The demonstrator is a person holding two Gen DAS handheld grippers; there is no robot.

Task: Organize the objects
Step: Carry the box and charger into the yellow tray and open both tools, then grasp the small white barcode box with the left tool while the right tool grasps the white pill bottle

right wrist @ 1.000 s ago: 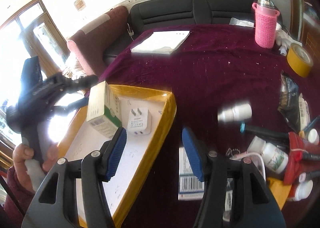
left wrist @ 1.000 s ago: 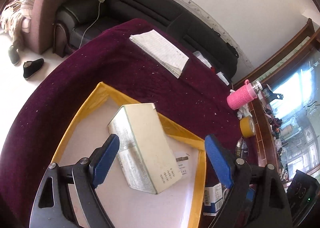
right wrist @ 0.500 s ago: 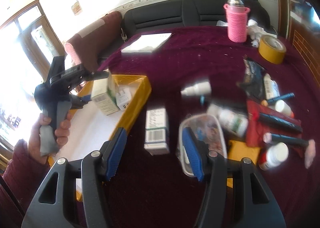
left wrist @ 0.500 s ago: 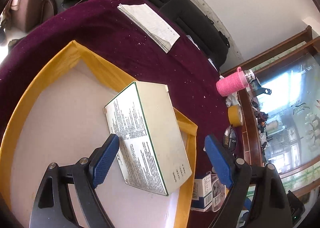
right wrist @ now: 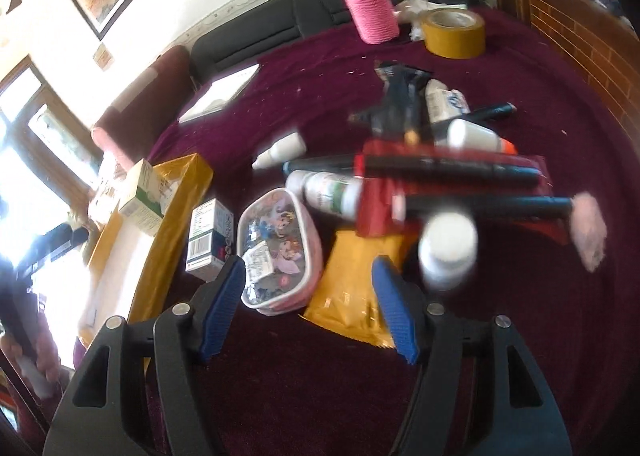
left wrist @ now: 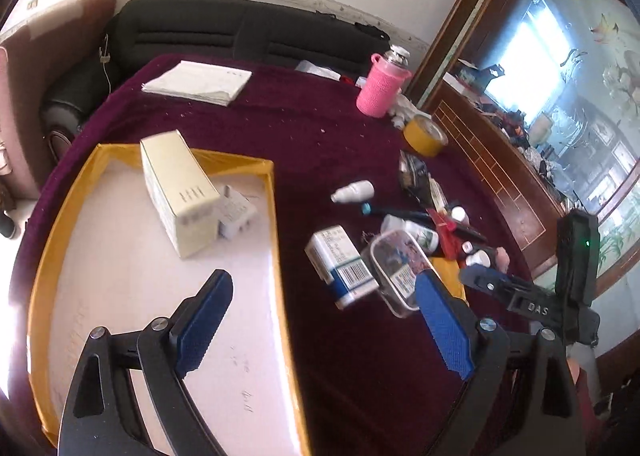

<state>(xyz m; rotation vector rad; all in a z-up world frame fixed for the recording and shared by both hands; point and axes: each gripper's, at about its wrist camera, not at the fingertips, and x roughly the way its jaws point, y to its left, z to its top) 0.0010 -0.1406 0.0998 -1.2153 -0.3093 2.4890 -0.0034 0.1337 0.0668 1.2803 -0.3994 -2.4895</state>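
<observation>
A yellow-rimmed tray [left wrist: 276,240] with a white floor holds an upright cream box [left wrist: 176,191] and a white plug adapter [left wrist: 236,211]. My left gripper [left wrist: 320,320] hangs over the tray's right rim. Its jaws are opening with nothing between them. My right gripper [right wrist: 308,310] is also opening, above the purple cloth. Just beyond its fingertips lie a clear cartoon pouch [right wrist: 276,252] and a yellow packet [right wrist: 360,276], neither of them pressed. A blue-and-white box [right wrist: 208,240] stands between the pouch and the tray [right wrist: 176,215].
Past the pouch lie a white bottle [right wrist: 446,252], a red pack with dark pens [right wrist: 440,183], a dropper bottle [right wrist: 280,151] and a black sachet [right wrist: 400,95]. At the far end are a pink-sleeved flask [right wrist: 370,3], yellow tape [right wrist: 454,33] and folded paper [left wrist: 198,81].
My left gripper has drawn back from the cream box and swung right, so the box now stands clear of the jaws. My right gripper has moved right from the tray to the pile.
</observation>
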